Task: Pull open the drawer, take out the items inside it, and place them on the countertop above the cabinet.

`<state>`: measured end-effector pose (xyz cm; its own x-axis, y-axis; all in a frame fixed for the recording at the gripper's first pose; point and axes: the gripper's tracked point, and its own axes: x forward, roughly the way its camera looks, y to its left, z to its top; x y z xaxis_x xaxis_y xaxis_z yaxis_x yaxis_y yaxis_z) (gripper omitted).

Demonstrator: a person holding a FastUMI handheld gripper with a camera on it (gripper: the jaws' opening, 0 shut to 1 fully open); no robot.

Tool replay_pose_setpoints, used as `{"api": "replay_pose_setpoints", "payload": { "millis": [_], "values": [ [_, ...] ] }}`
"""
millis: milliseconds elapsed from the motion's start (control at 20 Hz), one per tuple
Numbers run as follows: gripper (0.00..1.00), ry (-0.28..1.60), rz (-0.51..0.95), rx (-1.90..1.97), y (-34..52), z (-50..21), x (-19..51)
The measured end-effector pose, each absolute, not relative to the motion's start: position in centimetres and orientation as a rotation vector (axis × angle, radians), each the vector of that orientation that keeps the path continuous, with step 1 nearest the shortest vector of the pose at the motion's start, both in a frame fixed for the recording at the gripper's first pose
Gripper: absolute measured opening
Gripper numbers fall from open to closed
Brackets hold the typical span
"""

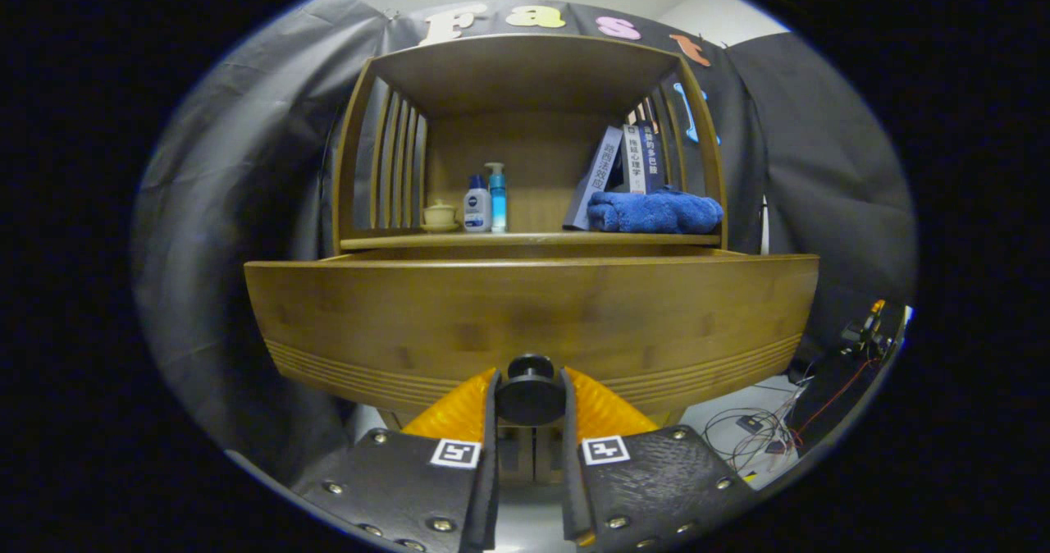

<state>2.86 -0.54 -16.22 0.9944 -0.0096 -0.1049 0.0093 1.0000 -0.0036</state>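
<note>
Claw [531,397] closed on the round dark drawer knob [530,389]; both fingers press its sides, knob sitting between them. The knob is fixed at 6 o'clock on the wooden drawer front [533,323], which bulges wide just beyond the fingers. The drawer appears pulled out a little: its top edge stands forward of the cabinet's tabletop [525,241]. Drawer contents cannot be seen from here.

On the tabletop, inside the slatted wooden hutch [525,69]:
- small cream lidded cup [440,215], toward 9 o'clock;
- white bottle with dark cap [477,205], just beside the cup;
- blue pump bottle [497,198], touching or nearly touching the white bottle;
- folded blue towel [655,212], toward 3 o'clock;
- books [625,167] leaning behind the towel, tilted toward 11 o'clock.

Black cloth wall behind the cabinet. At 4 o'clock from the knob, a tangle of cables [767,434] and small electronics on a pale floor.
</note>
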Motion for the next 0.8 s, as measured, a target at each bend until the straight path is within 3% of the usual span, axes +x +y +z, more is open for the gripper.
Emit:
{"api": "replay_pose_setpoints", "payload": {
  "millis": [450,700,800],
  "values": [
    [0.31,0.170,0.013,-0.036,-0.1,-16.7,0.3],
    [0.99,0.167,-0.002,0.010,-0.9,-13.2,-1.4],
    [0.98,0.165,-0.017,0.004,-0.9,-11.1,-1.7]
  ]
}}
